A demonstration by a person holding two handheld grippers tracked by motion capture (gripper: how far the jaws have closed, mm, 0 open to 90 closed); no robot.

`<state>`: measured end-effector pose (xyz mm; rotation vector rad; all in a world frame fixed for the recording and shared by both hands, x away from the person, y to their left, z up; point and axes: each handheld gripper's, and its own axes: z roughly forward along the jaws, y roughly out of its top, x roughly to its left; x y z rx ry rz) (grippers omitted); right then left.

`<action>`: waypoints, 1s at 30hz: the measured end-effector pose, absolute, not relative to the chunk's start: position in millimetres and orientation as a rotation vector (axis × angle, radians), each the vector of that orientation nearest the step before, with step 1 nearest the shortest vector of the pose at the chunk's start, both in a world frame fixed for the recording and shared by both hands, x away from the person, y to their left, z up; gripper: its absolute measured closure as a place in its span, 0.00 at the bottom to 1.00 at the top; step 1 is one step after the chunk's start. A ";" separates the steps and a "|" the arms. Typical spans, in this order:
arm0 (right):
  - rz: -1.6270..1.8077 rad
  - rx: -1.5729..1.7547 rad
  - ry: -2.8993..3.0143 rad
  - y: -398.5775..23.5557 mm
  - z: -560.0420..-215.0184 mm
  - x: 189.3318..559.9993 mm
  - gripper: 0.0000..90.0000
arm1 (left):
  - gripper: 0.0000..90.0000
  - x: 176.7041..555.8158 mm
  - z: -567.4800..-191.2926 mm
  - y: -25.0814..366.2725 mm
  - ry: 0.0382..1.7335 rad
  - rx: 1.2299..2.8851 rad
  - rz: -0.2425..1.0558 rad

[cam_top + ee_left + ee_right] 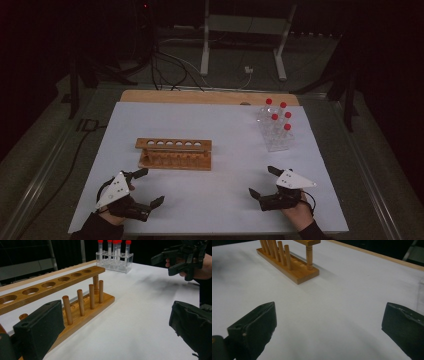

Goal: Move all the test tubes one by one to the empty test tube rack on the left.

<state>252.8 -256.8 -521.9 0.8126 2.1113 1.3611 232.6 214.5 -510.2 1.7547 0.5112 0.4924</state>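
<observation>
At the near left corner of the white table (220,125), the left gripper (148,186) rests low over the surface in the person's left hand (116,202), jaws spread wide with nothing between them. In the left gripper view the two black jaws frame bare white tabletop; the near end of the rack lies just beyond the left jaw, not touching it as far as can be seen.

Centre-left — the wooden test-tube rack (174,154) stands upright on the table, its top bar pierced by a row of round holes, all vacant, and a row of pegs rising from its base. It sits well apart from both grippers.

At the far right, a clear plastic stand (276,137) holds five red-capped tubes (280,116), upright.

At the near right — the right gripper (263,181), held in the right hand (298,212), likewise has its jaws fully parted and grips nothing. Its own view shows bare table between the jaws, the rack's end farther off.
</observation>
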 end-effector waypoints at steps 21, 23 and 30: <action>1.354 0.871 2.281 -258.1 -515.8 255.4 0.00 | 0.01 232.8 -508.6 215.8 0.525 1.768 0.460; 1.355 0.861 2.265 -255.2 -511.8 252.4 0.00 | 0.01 233.0 -508.3 215.8 0.527 1.765 0.458; 1.384 0.894 2.253 -253.2 -502.0 249.0 0.00 | 0.01 233.8 -508.0 216.8 0.535 1.757 0.457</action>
